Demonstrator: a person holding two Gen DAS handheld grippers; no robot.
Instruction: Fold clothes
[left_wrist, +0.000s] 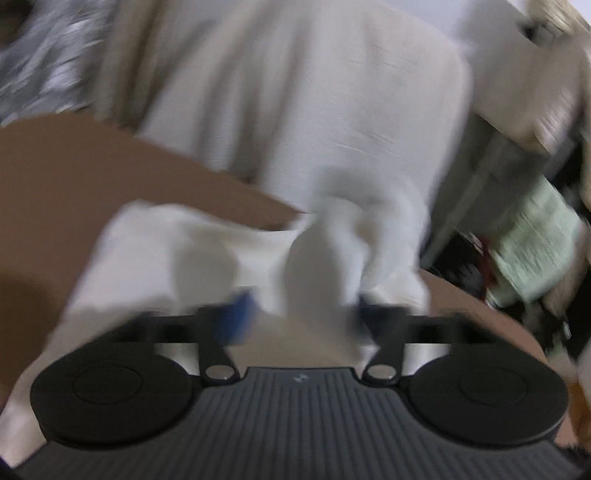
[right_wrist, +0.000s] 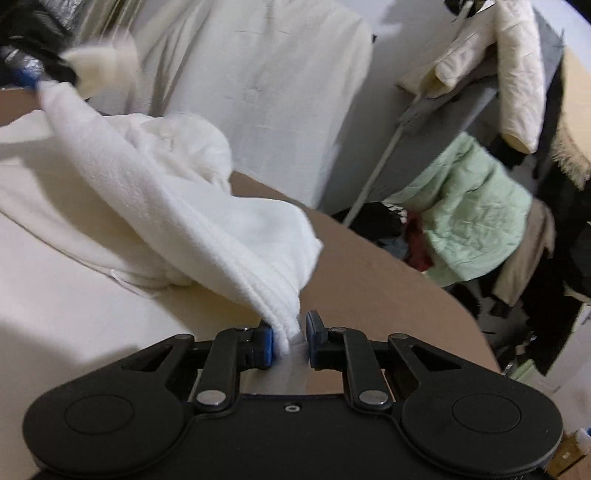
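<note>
The white fleece garment lies mostly spread on a brown table, with one thick edge of it lifted off the surface and stretched between the two grippers. That raised band runs from the right gripper up and away to the left gripper, which shows at the upper left of the right wrist view; holding the cloth at two ends like this keeps the edge taut and straight, which I judge suits carrying a section over the rest of the garment to make a fold, though whether the fold is being opened or closed cannot be told. The right gripper sits low, just above the table, fingers pointing forward along the surface; its jaws stand a little apart, with the hem lying against the left blue pad and a gap to the other pad, so the hold looks loose or partial. The left gripper is higher and tilted, and its own view is badly blurred: white cloth bunches between and over its fingers, and it seems to pinch the fabric, but how tightly the jaws stand I cannot tell. Beyond the table hang a pale curtain and a rack with a light green jacket and a cream coat.
</note>
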